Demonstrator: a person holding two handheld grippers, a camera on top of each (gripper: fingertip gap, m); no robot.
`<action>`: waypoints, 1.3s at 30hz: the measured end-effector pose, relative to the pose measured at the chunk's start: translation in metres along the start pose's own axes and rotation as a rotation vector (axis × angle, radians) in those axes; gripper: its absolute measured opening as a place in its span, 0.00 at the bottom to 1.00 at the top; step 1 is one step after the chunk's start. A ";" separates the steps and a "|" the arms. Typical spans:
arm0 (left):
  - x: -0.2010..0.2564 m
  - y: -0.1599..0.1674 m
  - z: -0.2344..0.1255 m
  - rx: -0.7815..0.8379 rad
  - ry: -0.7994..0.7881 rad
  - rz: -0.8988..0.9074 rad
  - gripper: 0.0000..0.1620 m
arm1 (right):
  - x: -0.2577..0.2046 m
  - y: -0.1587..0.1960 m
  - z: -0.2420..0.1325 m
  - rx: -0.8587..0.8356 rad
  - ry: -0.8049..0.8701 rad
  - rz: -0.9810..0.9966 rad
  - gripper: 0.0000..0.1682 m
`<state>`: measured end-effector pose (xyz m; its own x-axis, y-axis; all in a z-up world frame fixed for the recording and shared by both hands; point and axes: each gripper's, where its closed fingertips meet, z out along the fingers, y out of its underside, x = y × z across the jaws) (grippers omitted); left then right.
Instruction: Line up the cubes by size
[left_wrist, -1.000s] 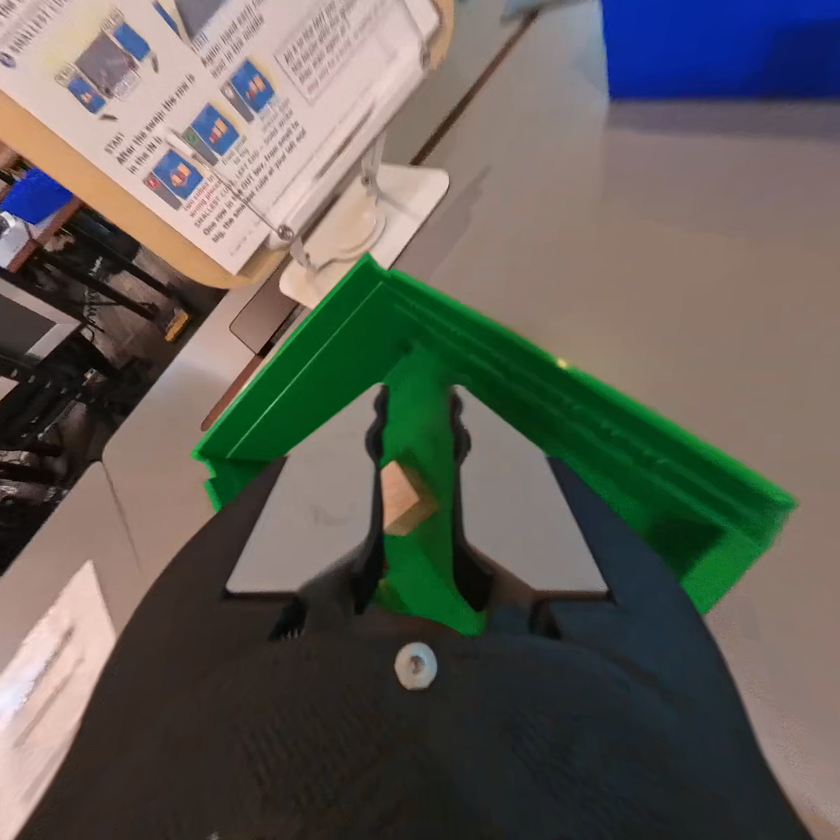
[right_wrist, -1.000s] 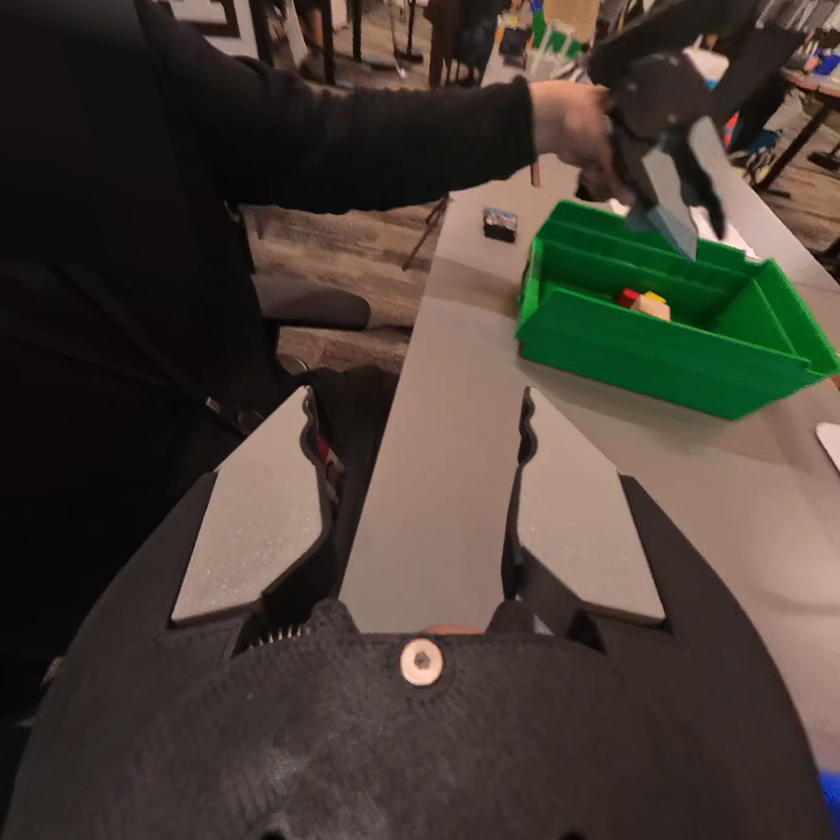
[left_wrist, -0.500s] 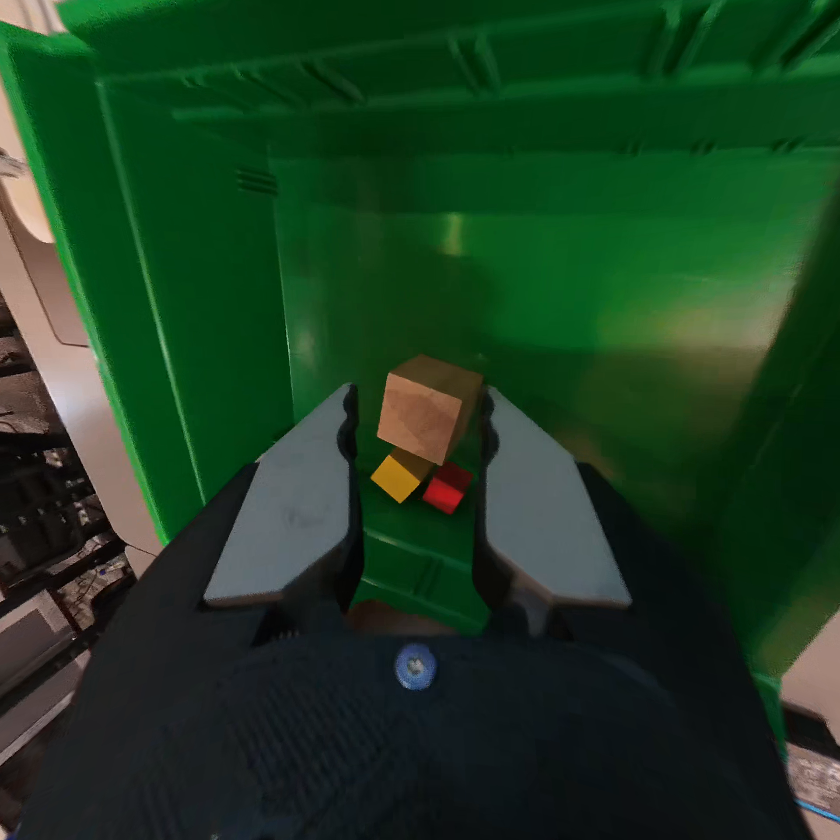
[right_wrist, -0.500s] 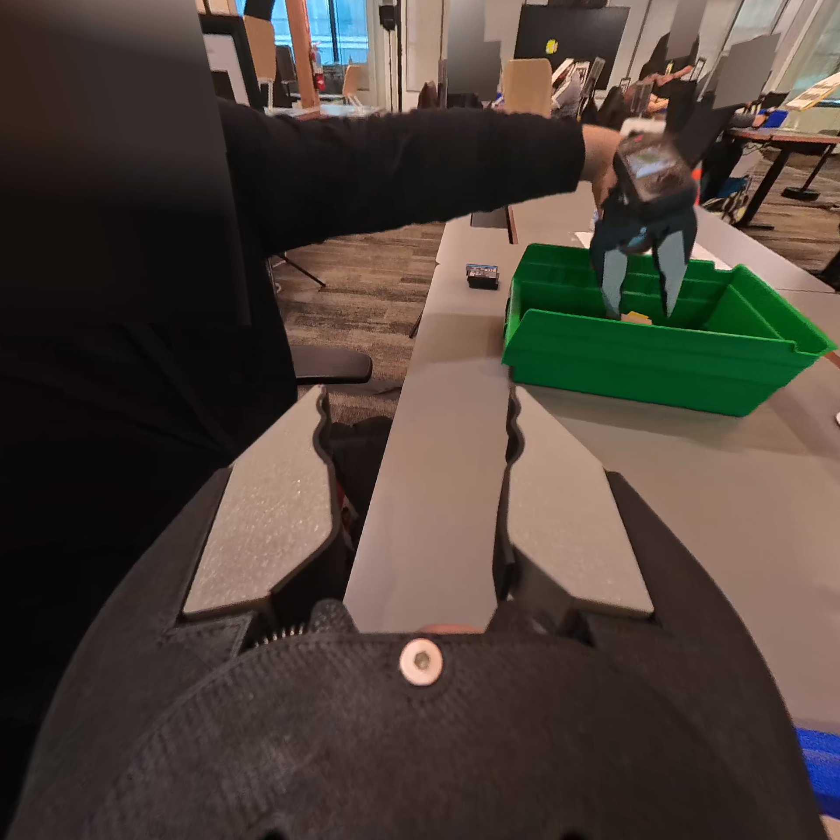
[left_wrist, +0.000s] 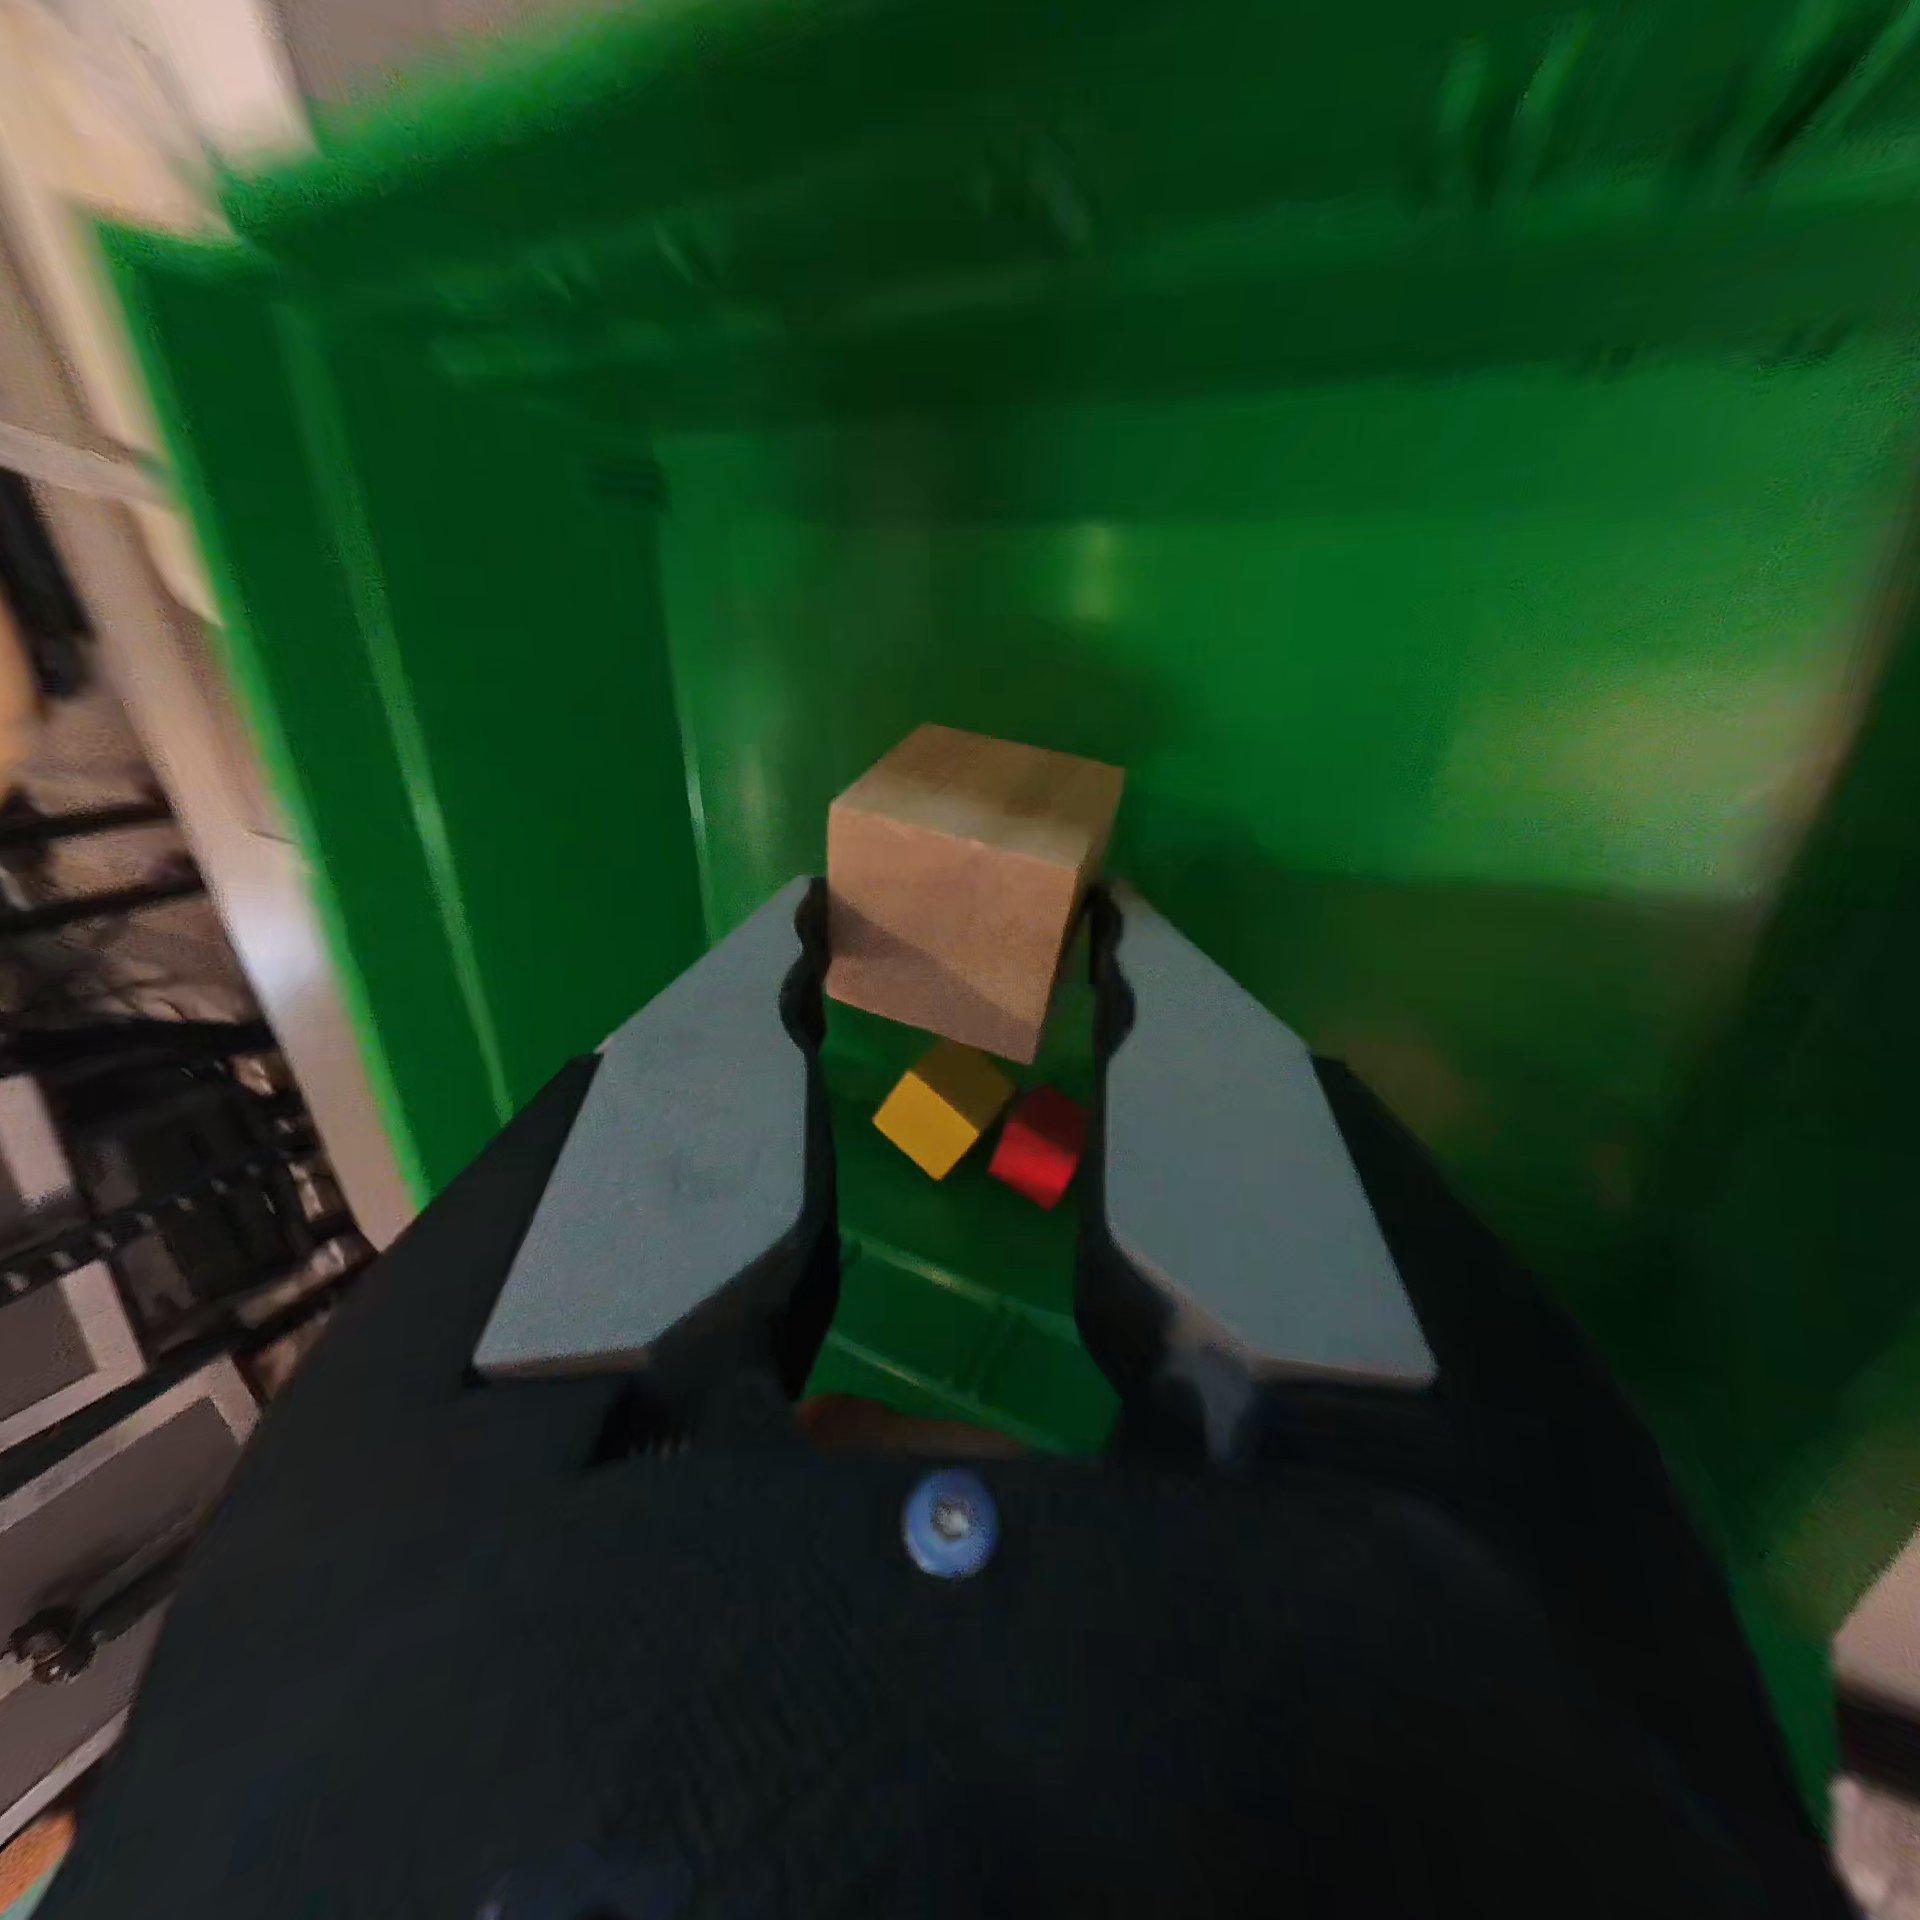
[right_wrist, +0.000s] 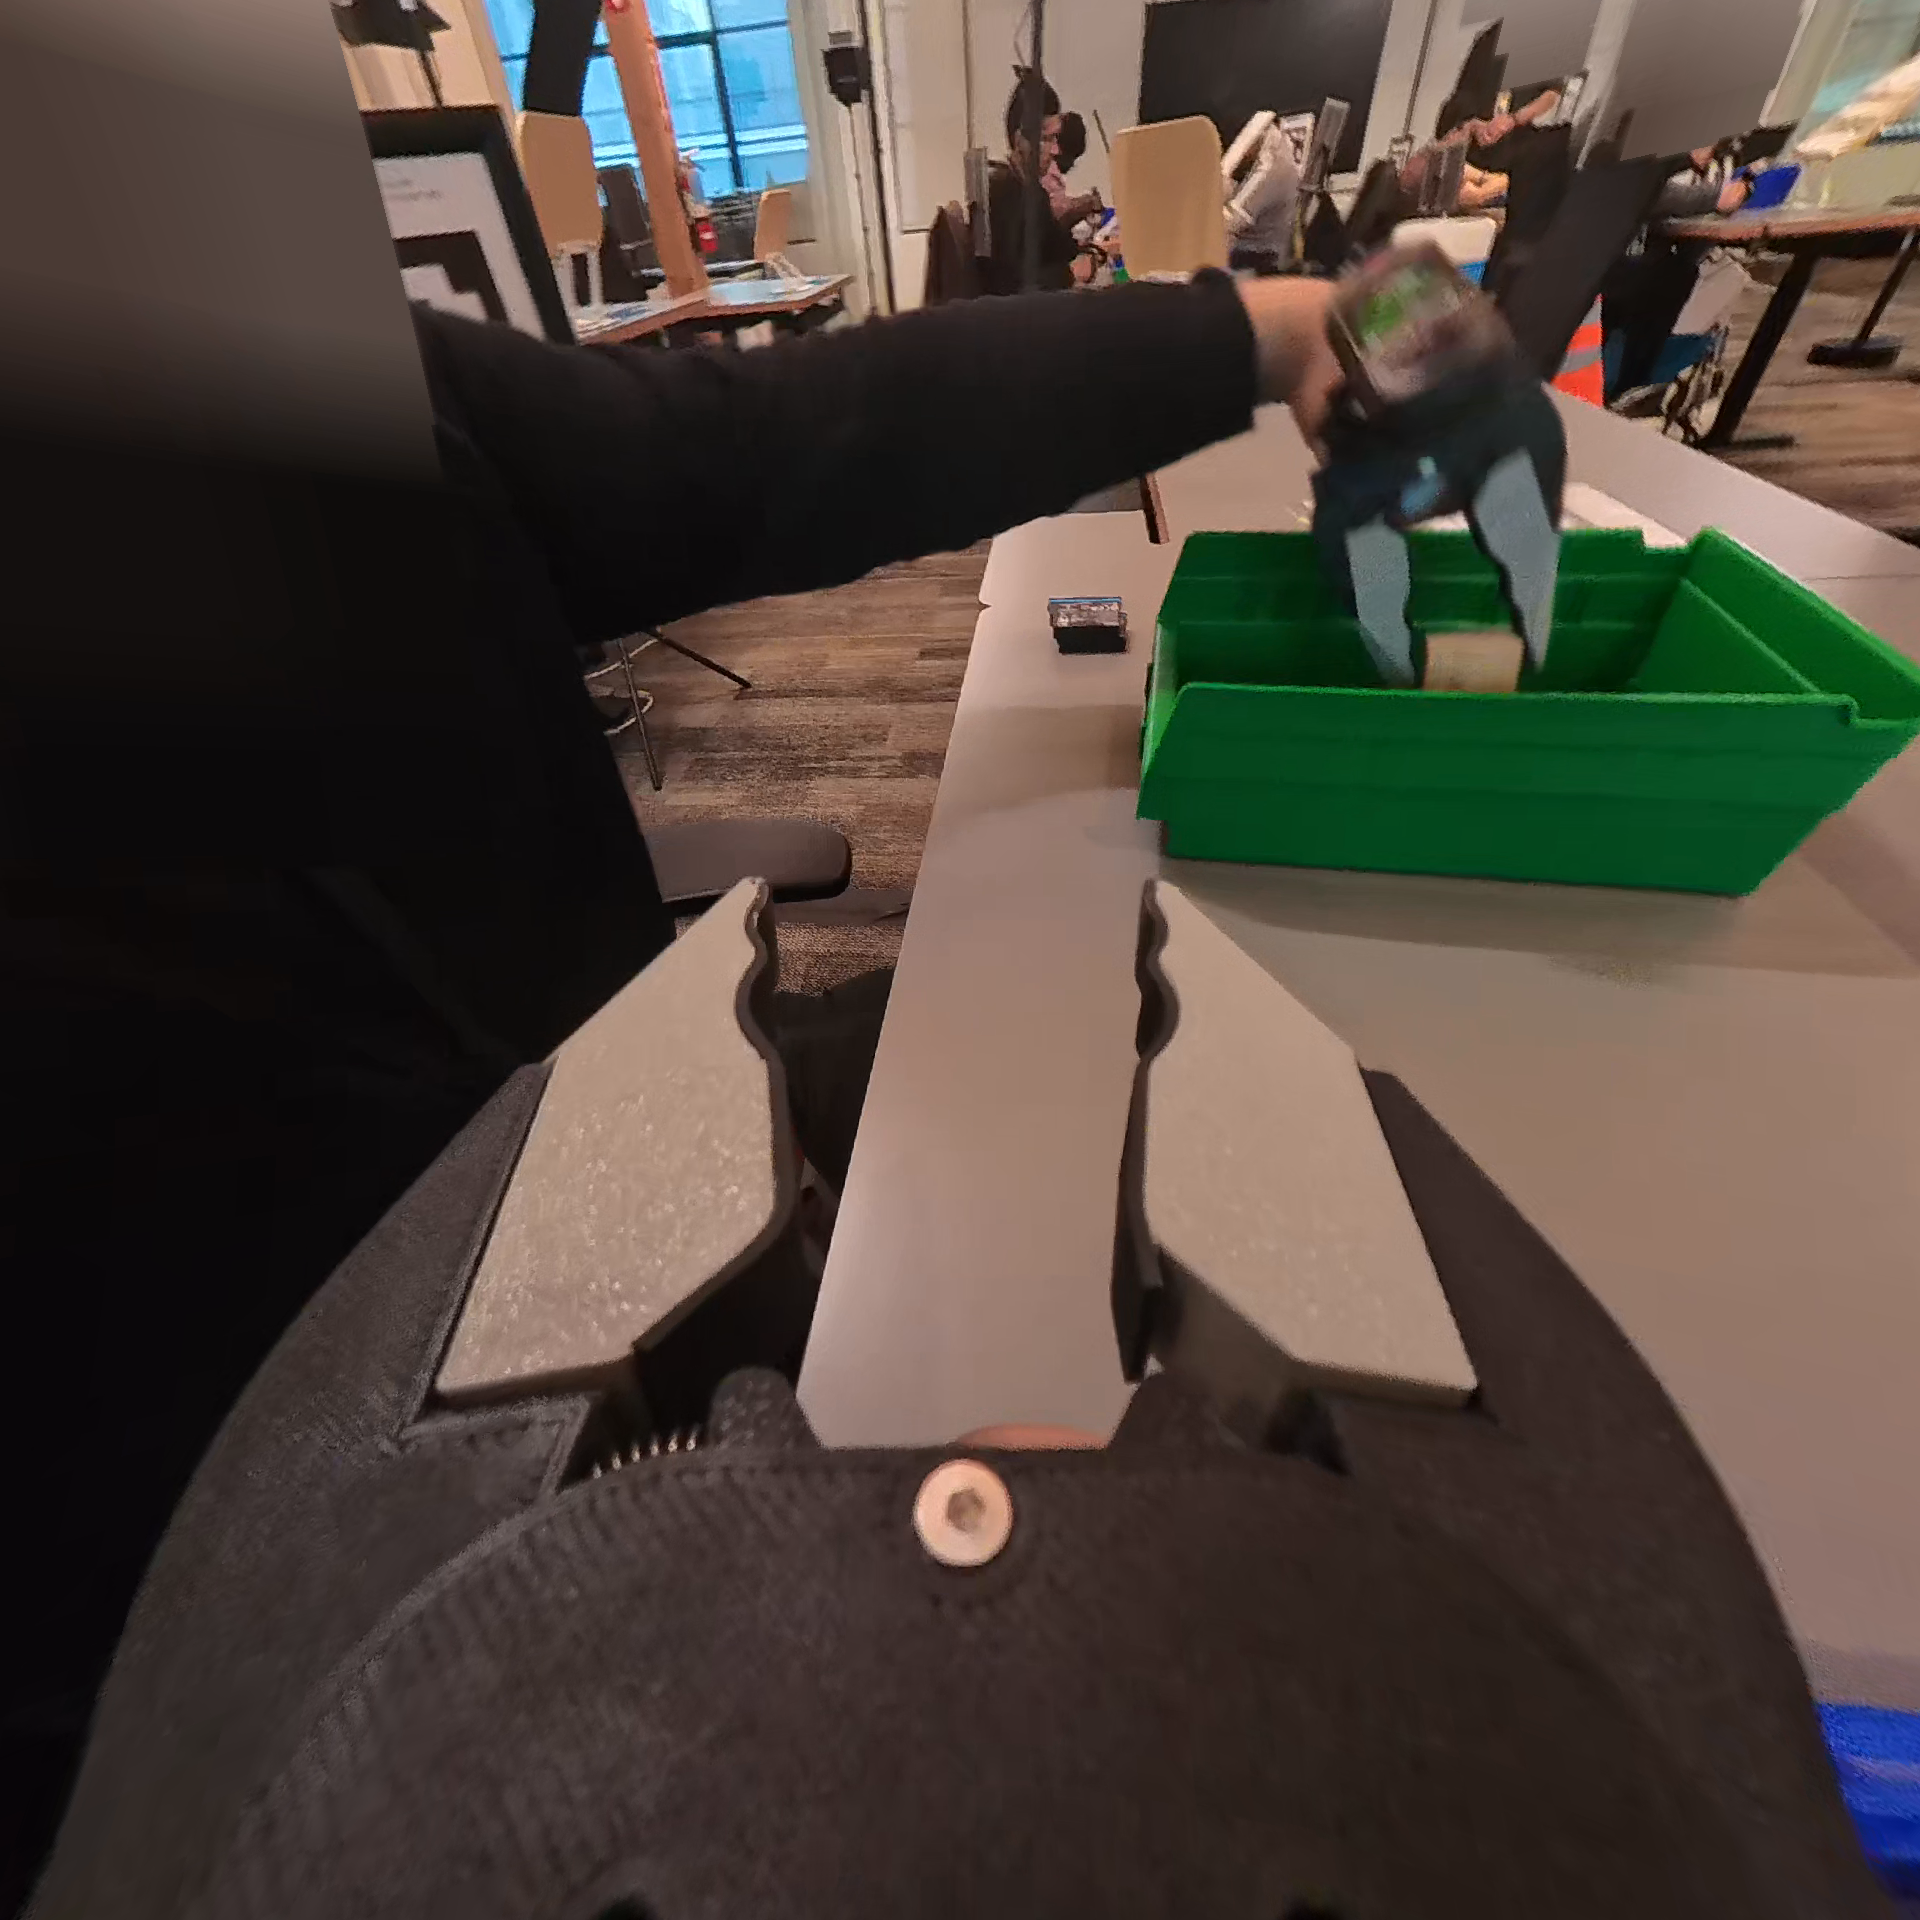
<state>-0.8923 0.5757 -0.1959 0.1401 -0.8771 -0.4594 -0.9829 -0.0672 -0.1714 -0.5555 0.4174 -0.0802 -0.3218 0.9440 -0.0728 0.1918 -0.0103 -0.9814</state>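
Three cubes sit inside the green bin (right_wrist: 1475, 790): left gripper (left_wrist: 956, 935) pinches the big wooden cube (left_wrist: 961, 894); right gripper (right_wrist: 951, 945) gapes empty.

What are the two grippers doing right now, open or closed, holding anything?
Left gripper: fingers either side of the wooden cube in the green bin; grip cannot be told.
Right gripper: open, empty, above the table.

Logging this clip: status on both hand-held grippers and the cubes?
Left hand-held gripper in green bin, straddling wooden cube; contact unclear. Right hand-held gripper open, empty. Yellow cube, red cube untouched.
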 end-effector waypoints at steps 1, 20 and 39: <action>-0.003 -0.018 -0.015 0.086 -0.053 -0.010 0.30 | 0.003 0.000 0.003 -0.002 0.015 0.029 0.40; 0.125 -0.301 -0.215 1.041 -0.730 0.202 0.30 | -0.020 -0.072 0.056 0.304 -0.091 0.337 0.32; 0.121 -0.301 -0.181 1.005 -0.753 0.077 0.29 | -0.011 -0.053 0.077 0.243 -0.073 0.328 0.25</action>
<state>-0.6013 0.4034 -0.0420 0.4450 -0.3524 -0.8233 -0.5130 0.6532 -0.5569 -0.6335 0.3823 -0.0416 -0.3469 0.8519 -0.3923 0.0734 -0.3923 -0.9169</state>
